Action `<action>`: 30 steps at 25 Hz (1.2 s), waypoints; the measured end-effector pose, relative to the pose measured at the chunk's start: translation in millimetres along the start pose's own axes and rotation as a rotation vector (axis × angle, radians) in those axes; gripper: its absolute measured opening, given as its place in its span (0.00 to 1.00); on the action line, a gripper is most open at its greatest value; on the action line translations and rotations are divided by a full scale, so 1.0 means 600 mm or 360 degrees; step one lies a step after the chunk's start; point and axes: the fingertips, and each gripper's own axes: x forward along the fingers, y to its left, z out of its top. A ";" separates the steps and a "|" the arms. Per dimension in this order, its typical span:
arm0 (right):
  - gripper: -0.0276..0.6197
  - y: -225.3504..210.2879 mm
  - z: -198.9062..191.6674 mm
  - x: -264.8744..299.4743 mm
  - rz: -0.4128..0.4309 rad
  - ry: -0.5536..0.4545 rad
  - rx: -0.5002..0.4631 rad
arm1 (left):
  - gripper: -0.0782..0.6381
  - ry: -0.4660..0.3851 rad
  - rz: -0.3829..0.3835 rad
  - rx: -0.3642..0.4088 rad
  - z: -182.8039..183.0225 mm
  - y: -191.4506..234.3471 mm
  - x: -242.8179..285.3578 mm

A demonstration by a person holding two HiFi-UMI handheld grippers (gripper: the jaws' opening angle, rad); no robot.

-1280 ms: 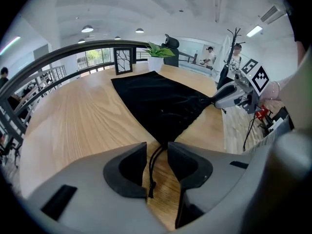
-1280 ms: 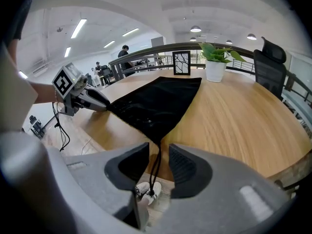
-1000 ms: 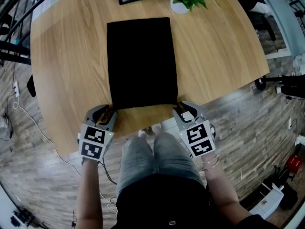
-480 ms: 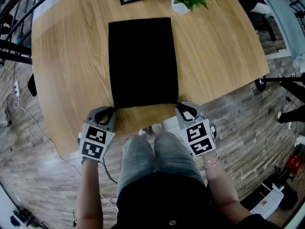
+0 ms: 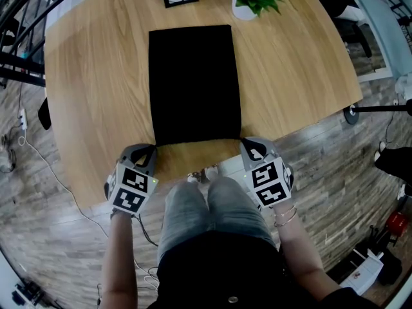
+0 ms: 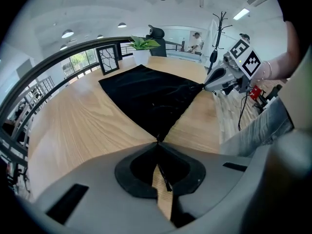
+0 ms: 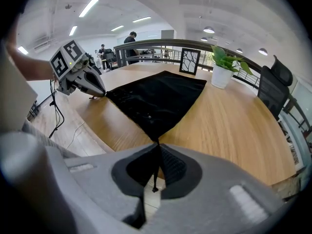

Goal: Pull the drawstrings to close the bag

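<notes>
Left gripper: at the near-left corner of the bag, pointing down and forward onto the table. Its jaws have just been closing and now stand pressed together.
Left drawstring: a thin black cord runs from the bag corner back between the left jaws. It is pinched there, and a short tail shows behind the pads.
Bag: black, lying flat in the middle of the table. Its near edge faces the person and spans the gap between the two grippers. That edge is straight and at full width, with no gathering visible.
Right drawstring: a black cord leads from the near-right bag corner between the right jaws. It is pinched, and its knotted end hangs free behind them.
Right gripper: at the near-right corner of the bag, mirroring the left. Its jaws have just been closing and are now clamped together on the cord.
Done, as judged: both cords appear secured, one in each gripper.
Outstanding, as judged: the pull itself. The mouth shows no cinching, so closure has not begun.
Next move calls for: drawing the two cords apart, or toward the person, while the bag stays put on the table.
Risk: the cords are thin and may slip through the pads, or the light bag may slide along instead of gathering.
</notes>
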 end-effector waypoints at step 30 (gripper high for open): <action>0.05 -0.107 0.193 -0.176 -0.0297 -0.0560 0.0014 | 0.13 -0.0871 0.0091 -0.0466 0.193 0.057 -0.195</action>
